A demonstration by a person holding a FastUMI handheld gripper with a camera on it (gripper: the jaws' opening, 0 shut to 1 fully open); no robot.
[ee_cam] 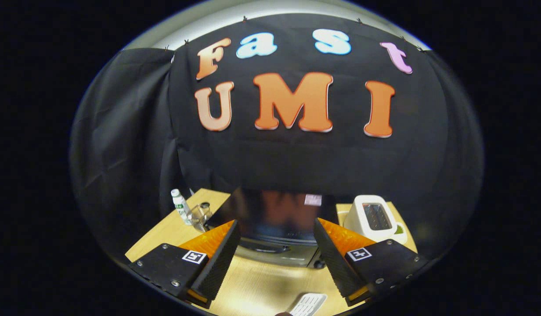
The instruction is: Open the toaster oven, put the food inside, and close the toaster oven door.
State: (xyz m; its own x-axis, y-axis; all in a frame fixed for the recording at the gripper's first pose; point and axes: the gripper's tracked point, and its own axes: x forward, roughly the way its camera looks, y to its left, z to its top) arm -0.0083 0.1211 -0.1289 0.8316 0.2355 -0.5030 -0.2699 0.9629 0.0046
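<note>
While the gripper [277, 259] hangs above the wooden table [261, 285], its two fingers are spread wide apart and grasp nothing; bare tabletop shows between them.

Toaster oven [275, 224]: sits on the table just ahead of the fingers and partly framed by them. Dark glossy top, reflecting the booth wall. Door looks closed, its handle [270, 247] running across the upper front edge. What the oven holds cannot be told, as the glass front is not seen from this angle. A dark knob [319, 264] shows at the lower front corner, close by the right finger.

White slot toaster [372, 218]: stands beyond the right finger, beside the oven and apart from it. Slot faces up; contents too dim to tell.

White bottle [181, 206]: upright near the table's far left corner, beyond the left finger. White cap, green marking on the body. Beside it, between bottle and oven, a small clear container [201, 216]; contents unclear.

Flat white ridged piece [308, 304]: lies on the near part of the table, below and between the fingers, closer to the right one. May be the food item; cannot confirm.

Between fingers and oven door, only open tabletop.
</note>
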